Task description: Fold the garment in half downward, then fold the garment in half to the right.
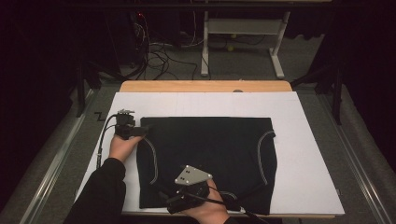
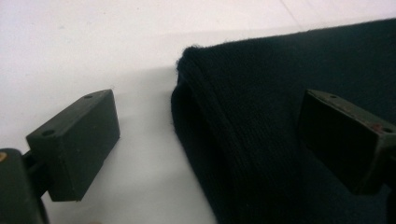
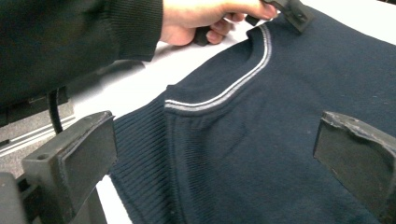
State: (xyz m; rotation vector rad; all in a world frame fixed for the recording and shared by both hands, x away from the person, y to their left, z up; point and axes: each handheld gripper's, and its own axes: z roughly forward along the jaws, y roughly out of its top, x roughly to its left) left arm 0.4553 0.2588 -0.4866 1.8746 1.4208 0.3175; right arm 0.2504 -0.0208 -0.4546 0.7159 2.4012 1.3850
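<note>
Right hand-held gripper (image 1: 173, 196) poised at the near edge of a dark folded sweater (image 1: 210, 154), jaws apart.

The sweater is laid flat in the middle of the white surface (image 1: 308, 154), its near-left ribbed corner framed between the right jaws and nothing gripped. The left hand-held gripper (image 1: 142, 131), also spread, is set at the far-left corner, one jaw over the knit. Both layers of each corner are best taken deep between the pads, and the two corners lifted together, so that the fold is kept square.

Black sleeves (image 1: 100, 191) — black fingers (image 2: 77, 144), grey plate (image 1: 192, 175).
</note>
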